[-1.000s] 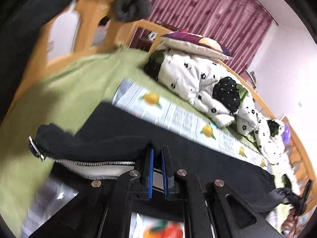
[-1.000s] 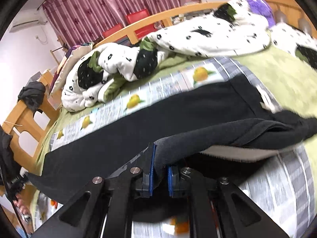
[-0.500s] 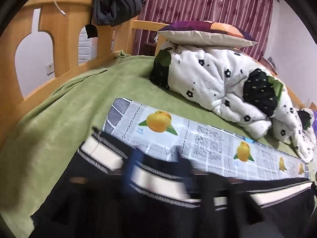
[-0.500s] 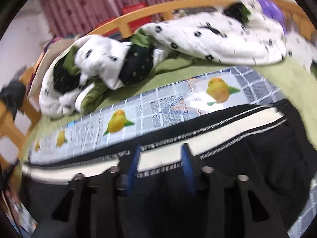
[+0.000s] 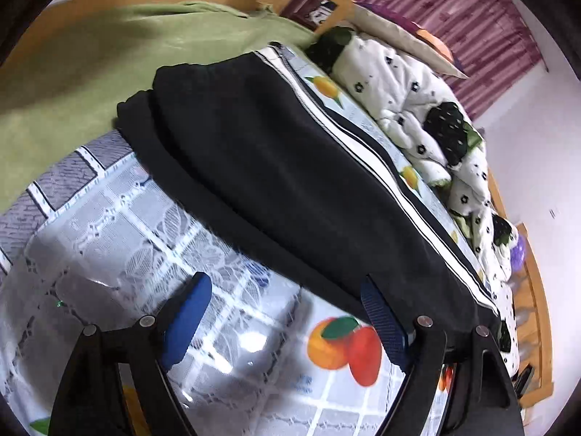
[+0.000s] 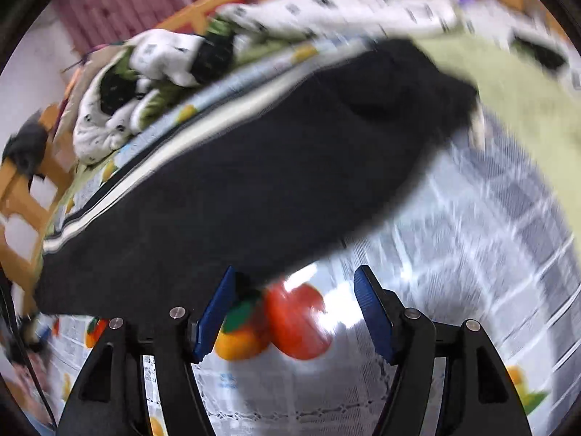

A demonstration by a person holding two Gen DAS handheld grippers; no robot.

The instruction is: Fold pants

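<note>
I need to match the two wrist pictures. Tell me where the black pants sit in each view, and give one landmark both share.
Left wrist: the pants run as a dark band from upper left to lower right, white stripe on the far edge, ahead of the opening left gripper.
Right wrist: the pants, blurred, fill the middle, from lower left to upper right.
Shared landmark: the fruit print on the mat, just before the pants.

No legible txt anywhere.
</note>
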